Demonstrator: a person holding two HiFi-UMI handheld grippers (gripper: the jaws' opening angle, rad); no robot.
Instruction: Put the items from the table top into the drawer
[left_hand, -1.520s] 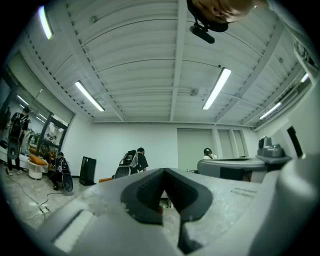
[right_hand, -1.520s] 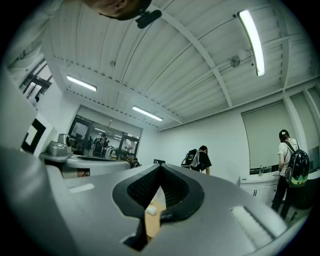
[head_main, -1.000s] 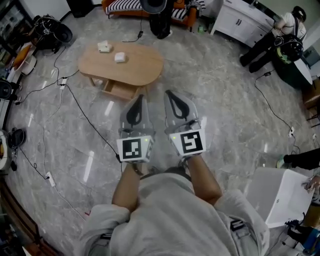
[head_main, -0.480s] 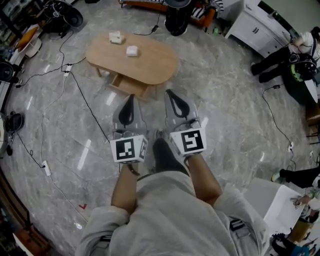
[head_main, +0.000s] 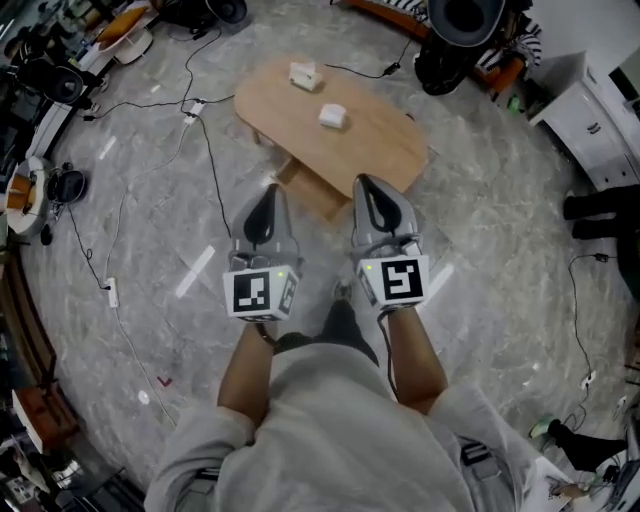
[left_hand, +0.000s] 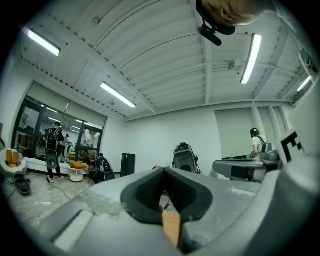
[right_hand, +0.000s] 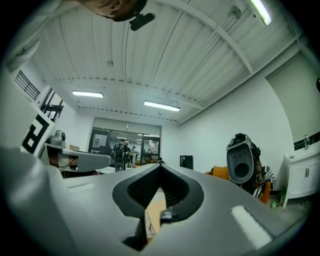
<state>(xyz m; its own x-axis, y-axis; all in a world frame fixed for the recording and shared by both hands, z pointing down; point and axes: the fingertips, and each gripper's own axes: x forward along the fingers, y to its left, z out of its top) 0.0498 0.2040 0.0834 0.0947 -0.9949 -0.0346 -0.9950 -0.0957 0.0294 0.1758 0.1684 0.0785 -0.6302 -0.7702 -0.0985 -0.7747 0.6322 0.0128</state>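
Now left gripper (head_main: 270, 196) jaws together, empty; right gripper (head_main: 365, 186) likewise; table (head_main: 385, 145) near.

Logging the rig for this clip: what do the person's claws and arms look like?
The left claw and right claw are pale grey tapered shells with black teardrop-shaped insets. Behind each sits a white cube with black square markers and a small green light. The person wears a light grey short-sleeved top.

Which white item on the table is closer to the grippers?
The white item at the middle of the table; the other item sits by its far edge.
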